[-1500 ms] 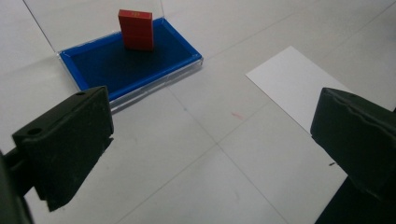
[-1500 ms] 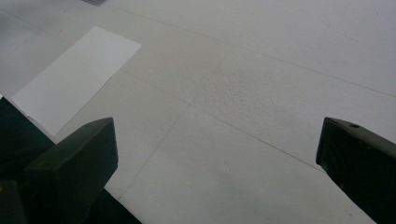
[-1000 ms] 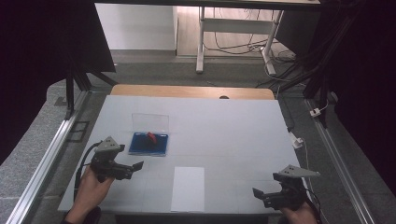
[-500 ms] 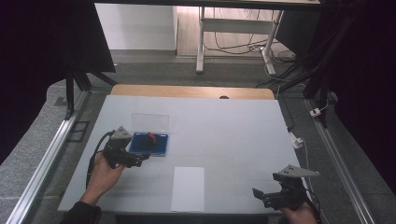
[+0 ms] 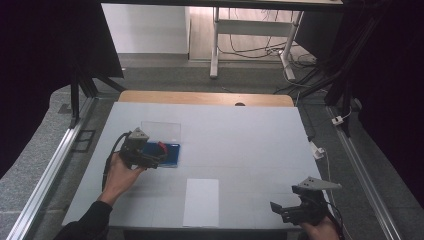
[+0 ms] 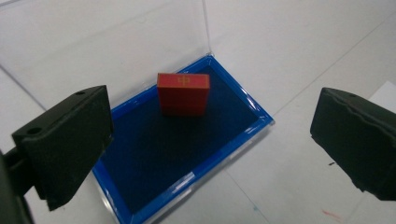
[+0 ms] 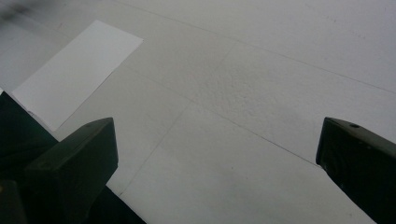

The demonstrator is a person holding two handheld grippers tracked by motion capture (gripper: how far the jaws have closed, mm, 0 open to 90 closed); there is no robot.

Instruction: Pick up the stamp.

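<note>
At the near right edge of the surface (image 5: 260, 130), the right hand-held gripper (image 5: 280, 209) hangs low over bare tabletop, its jaws spread wide with nothing between them. Just left of it, at the near middle, a white sheet of paper (image 5: 201, 201) lies flat; in the right gripper view the same sheet (image 7: 74, 70) sits off to the upper left. Farther in and to the left, the left hand-held gripper (image 5: 156, 161) is held over a blue case (image 5: 170, 154), jaws wide apart and gripping nothing. In the left gripper view a small red block (image 6: 183, 94) stands upright on the dark blue lining of the case (image 6: 219, 158), towards its far end, between the two jaws but apart from both. The clear lid (image 6: 107, 51) lies open, stretching away behind the block. Beyond the case, a wooden strip (image 5: 205, 98) runs along the far edge of the surface.
</note>
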